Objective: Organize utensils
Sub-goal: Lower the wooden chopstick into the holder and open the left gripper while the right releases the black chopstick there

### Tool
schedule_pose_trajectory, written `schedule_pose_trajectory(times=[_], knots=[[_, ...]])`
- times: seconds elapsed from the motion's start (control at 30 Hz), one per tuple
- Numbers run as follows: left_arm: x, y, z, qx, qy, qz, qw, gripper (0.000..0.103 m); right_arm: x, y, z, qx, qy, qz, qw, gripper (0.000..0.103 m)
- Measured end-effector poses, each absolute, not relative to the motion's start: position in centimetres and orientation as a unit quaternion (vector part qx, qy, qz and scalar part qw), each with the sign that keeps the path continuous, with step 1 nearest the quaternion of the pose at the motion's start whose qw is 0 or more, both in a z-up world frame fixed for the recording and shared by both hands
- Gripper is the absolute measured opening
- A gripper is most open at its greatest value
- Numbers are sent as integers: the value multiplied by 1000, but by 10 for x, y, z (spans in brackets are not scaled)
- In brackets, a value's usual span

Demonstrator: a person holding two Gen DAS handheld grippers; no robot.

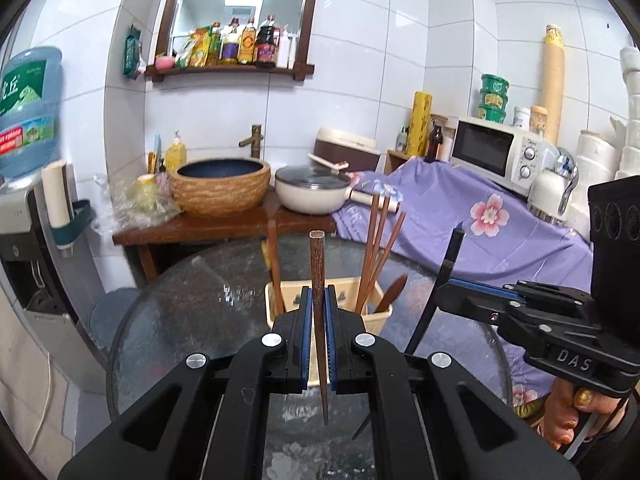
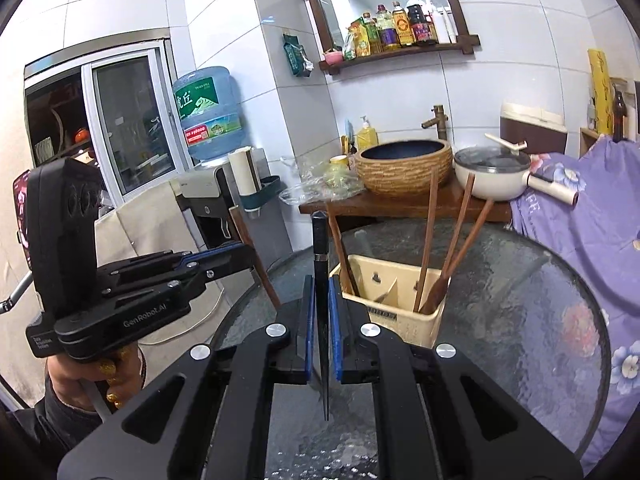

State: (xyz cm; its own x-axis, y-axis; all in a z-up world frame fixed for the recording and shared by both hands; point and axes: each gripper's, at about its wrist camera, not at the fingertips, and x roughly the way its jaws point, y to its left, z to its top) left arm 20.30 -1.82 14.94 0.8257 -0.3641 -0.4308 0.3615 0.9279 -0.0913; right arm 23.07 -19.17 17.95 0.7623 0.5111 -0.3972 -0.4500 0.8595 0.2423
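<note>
My left gripper [image 1: 319, 300] is shut on a brown wooden chopstick [image 1: 318, 264], held upright with its tip down, just in front of the cream utensil holder [image 1: 380, 318]. My right gripper [image 2: 321, 292] is shut on a black chopstick [image 2: 319, 248], also upright, left of the holder [image 2: 430, 330]. The holder stands on the round glass table [image 1: 192, 304] and contains several brown chopsticks [image 1: 376, 240] and a wooden spoon [image 1: 394, 290]. The right gripper with its black chopstick [image 1: 448, 264] shows in the left wrist view; the left gripper [image 2: 236, 254] shows in the right wrist view.
Behind the table stands a wooden counter [image 1: 224, 226] with a woven basin [image 1: 222, 186] and a lidded white pot [image 1: 310, 192]. A purple floral cloth [image 1: 460, 216] covers furniture at right, with a microwave [image 1: 496, 152]. A water dispenser [image 1: 28, 120] stands at left.
</note>
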Motion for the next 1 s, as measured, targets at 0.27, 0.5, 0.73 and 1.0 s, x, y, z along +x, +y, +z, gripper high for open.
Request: schedule_pose_trajectory(times=[0.27, 0.5, 0.73, 1.0], knots=[[217, -16, 206, -24, 178, -181, 967, 6, 250, -194, 233, 49, 182, 231, 954, 8], [246, -17, 236, -61, 141, -144, 978, 6, 277, -199, 262, 50, 136, 189, 971, 8], [274, -26, 221, -64, 140, -122, 981, 6, 300, -201, 244, 46, 131, 158, 978, 8], [292, -34, 172, -54, 172, -119, 976, 6, 314, -195, 200, 38, 154, 148, 976, 8]])
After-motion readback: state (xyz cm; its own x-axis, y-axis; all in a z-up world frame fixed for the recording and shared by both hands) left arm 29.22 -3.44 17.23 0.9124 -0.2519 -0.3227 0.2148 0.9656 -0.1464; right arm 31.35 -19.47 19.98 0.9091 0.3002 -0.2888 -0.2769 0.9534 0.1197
